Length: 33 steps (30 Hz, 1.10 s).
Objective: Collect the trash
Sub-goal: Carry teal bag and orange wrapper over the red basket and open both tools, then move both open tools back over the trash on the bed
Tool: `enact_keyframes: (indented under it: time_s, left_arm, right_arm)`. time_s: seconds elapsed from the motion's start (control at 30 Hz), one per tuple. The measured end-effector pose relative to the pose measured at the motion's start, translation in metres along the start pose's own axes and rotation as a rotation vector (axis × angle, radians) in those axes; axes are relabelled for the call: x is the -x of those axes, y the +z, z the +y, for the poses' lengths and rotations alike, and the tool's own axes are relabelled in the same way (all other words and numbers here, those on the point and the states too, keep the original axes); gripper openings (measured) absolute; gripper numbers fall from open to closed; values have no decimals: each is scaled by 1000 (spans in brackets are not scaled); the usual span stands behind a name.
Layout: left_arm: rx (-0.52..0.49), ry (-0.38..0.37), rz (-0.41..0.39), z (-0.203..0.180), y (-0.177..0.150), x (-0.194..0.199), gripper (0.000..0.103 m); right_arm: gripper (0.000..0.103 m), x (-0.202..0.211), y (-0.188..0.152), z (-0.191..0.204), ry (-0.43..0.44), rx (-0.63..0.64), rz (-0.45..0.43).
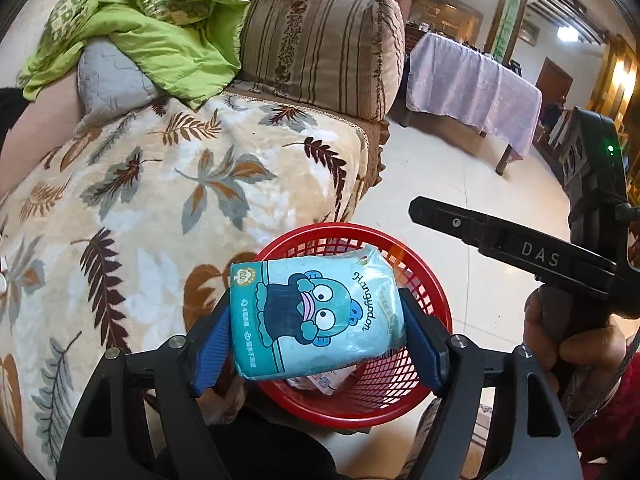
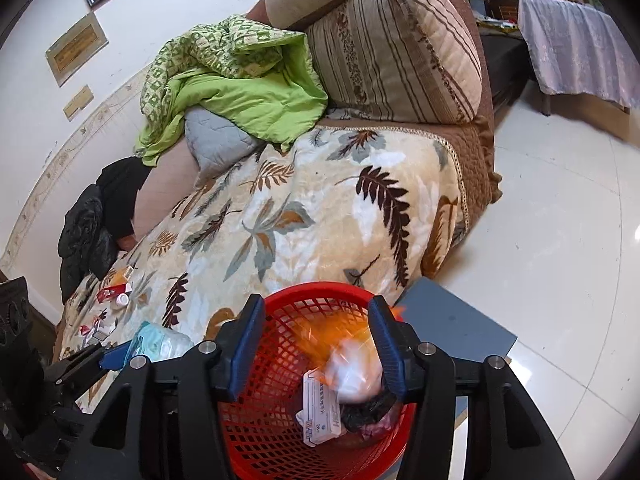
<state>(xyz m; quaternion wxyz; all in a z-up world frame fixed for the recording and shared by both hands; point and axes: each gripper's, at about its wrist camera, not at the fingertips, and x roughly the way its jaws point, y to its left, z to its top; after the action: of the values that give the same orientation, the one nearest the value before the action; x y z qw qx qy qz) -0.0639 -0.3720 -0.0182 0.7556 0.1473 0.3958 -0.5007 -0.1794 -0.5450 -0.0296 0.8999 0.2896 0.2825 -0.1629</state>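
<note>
Beside a blanket-covered sofa (image 1: 168, 208), a soft, light tissue pack (image 1: 316, 316) hangs over the red basket (image 1: 436, 320), pinched across its sides by the left gripper (image 1: 316, 344); slick wrapping may slip. Right gripper (image 2: 316, 348) is spread, empty.

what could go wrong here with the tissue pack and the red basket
The tissue pack in the left gripper hangs over the red basket's near rim, so it may tip out onto the blanket. The right gripper hovers over the basket too, so the two could bump.
</note>
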Motion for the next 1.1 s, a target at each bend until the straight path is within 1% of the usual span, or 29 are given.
enact_keyframes:
  time_s: [0.1, 0.23, 0.33, 0.43, 0.53, 0.63, 0.77, 0.87, 0.93, 1.1]
  left_arm:
    - [12, 9, -13, 5, -1, 6, 76]
    - [29, 1, -29, 10, 3, 11, 80]
    - [24, -25, -28, 7, 8, 7, 80]
    - [22, -51, 0, 4, 13, 1, 80]
    - [18, -43, -29, 5, 12, 8, 81]
    - [41, -10, -44, 16, 8, 16, 81]
    - [69, 73, -73, 40, -3, 35, 81]
    - [84, 163, -100, 64, -13, 54, 81]
    - [102, 208, -117, 80, -19, 65, 81]
    - [210, 305, -152, 135, -35, 93, 82]
  right_arm:
    - [60, 3, 4, 5, 1, 5, -12]
    - [62, 6, 9, 12, -12, 3, -31]
    - [62, 11, 13, 12, -25, -6, -53]
    - [62, 18, 17, 12, -43, -4, -73]
    - [62, 23, 18, 13, -40, -2, -79]
    - [62, 21, 19, 18, -19, 3, -70]
    - [62, 11, 16, 38, 30, 29, -50]
    - [62, -1, 12, 64, 81, 71, -22]
    - [62, -12, 9, 84, 120, 111, 4]
    - [62, -39, -6, 141, 199, 224, 66]
